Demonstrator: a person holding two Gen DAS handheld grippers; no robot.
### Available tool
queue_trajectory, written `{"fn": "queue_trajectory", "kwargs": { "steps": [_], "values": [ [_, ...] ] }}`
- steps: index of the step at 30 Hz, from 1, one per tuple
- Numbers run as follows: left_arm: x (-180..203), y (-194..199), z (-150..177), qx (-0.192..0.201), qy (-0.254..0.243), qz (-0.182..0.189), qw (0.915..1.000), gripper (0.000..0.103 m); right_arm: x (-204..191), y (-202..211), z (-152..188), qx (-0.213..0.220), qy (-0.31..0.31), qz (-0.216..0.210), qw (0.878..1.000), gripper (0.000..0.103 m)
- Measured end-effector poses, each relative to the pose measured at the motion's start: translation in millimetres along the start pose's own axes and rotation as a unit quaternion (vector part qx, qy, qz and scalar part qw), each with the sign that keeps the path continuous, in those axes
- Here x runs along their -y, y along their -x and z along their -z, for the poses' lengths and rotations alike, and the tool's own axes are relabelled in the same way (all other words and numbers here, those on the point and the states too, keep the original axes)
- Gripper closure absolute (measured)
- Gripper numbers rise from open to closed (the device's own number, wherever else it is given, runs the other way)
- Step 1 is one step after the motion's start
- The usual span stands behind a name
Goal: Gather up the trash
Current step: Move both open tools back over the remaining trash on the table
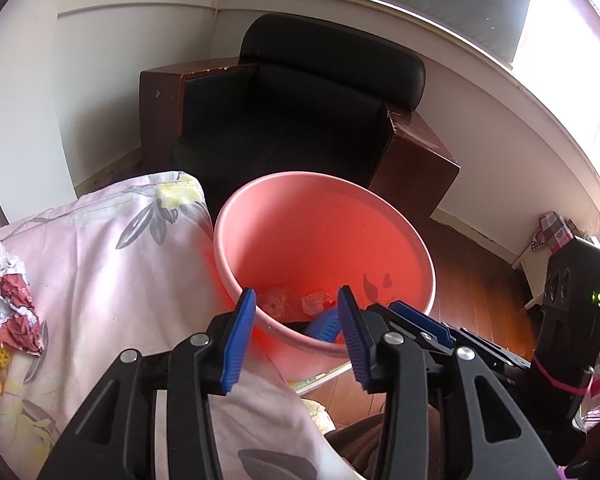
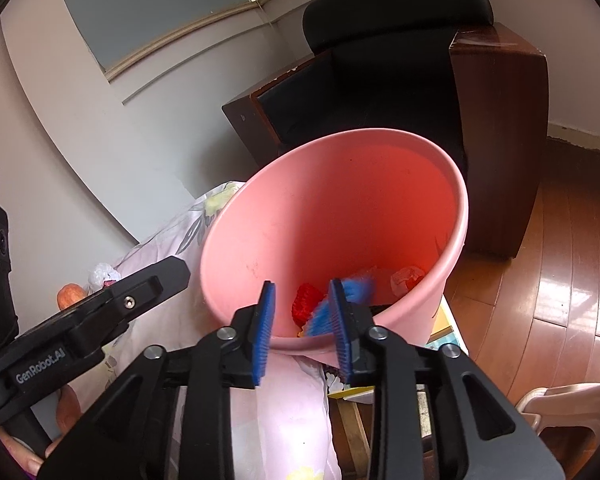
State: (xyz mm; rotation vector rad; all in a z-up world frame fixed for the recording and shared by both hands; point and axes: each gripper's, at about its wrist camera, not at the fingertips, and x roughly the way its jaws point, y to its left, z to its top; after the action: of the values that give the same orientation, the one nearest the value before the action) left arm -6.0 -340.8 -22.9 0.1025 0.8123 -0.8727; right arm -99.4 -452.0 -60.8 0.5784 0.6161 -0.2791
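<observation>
**A:** Armchair (image 1: 300,120), big and black, sits at the back; in front of it the pink bin (image 1: 324,248) leans at the edge of the flowery cloth (image 1: 108,264); what is in the bin?

**B:** Some trash (image 2: 306,300) lies at the bottom, a red crumpled bit and a pale wrapper; more scraps (image 1: 14,312) wait on the cloth, off to the left, well apart from the bin.

**A:** And the claws?

**B:** The left gripper (image 1: 296,334) is spread wide and holds nothing; the right gripper (image 2: 302,330) is spread too, its rubber pads on either side of the bin's near rim, not pinching it as far as I can see.

**A:** So which step is this?

**B:** I think a drop is just done; next the left one should swing over to the scraps, close softly on one, and bring it back.
</observation>
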Motion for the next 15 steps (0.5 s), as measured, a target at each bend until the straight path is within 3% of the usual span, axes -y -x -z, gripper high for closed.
{"fn": "queue_trajectory", "kwargs": {
  "steps": [8, 15],
  "values": [
    [-2, 26, 11, 0.005, 0.001, 0.000, 1.0000, 0.060, -11, 12, 5, 0.002, 0.009, 0.002, 1.000, 0.072],
    [-15, 51, 18, 0.020, 0.004, -0.025, 0.9995, 0.060, -40, 16, 19, -0.010, 0.037, -0.013, 0.999, 0.072]
  ]
}}
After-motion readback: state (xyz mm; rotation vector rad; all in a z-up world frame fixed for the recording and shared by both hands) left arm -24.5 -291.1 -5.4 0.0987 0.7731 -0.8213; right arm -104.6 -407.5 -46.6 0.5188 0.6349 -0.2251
